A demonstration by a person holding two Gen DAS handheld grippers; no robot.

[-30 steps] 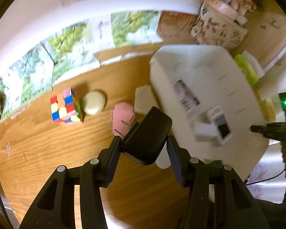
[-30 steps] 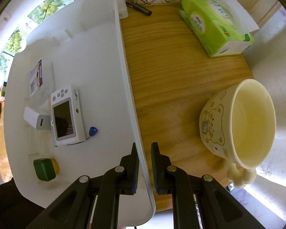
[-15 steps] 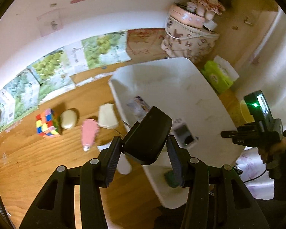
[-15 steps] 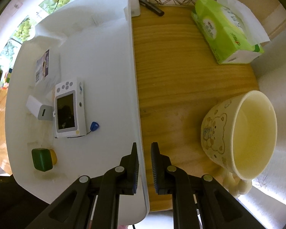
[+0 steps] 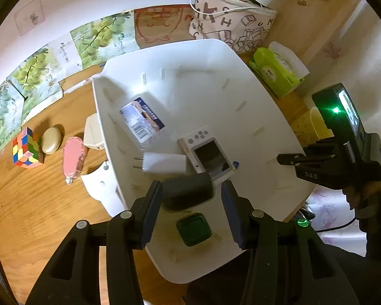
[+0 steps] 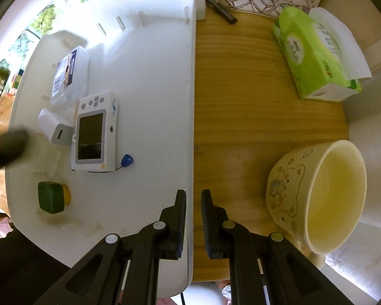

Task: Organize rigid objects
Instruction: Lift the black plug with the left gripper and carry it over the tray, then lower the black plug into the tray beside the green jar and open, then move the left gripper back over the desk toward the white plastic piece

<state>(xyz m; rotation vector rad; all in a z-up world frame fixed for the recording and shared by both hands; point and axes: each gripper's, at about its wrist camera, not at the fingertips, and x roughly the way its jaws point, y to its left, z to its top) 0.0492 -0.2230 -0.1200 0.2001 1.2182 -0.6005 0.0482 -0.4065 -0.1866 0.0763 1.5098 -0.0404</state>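
A wooden table (image 5: pixel 38 216) stands against a wall hung with grape prints, and a patterned bag (image 5: pixel 231 23) sits at its back. One white tray (image 5: pixel 216 89) takes up most of the middle. To the tray's right stand one bear-printed mug (image 6: pixel 317 198) and one green tissue pack (image 6: pixel 312 53).

The right gripper (image 6: pixel 193 195) points straight down, its jaws narrow and pinched on the tray's right rim. The left gripper (image 5: pixel 191 188) hangs over the near part of the tray, jaws drawn in to about the width of a black case (image 5: pixel 188 190). The case is blurred, its long axis crosswise from finger to finger. It sits flush at the left finger, with a sliver of tray showing at the right, so I cannot tell whether it is truly gripped.

Beneath it the tray holds one white handheld with a screen (image 5: pixel 210 152), one labelled clear box (image 5: pixel 142 119), one white charger plug (image 5: pixel 165 162), one green box (image 5: pixel 194 228) and one blue tag (image 5: pixel 236 164).

Left of the tray, on the wood, lie one colour cube (image 5: pixel 25 150), one pink case (image 5: pixel 73 157) and one cream oval (image 5: pixel 51 140).
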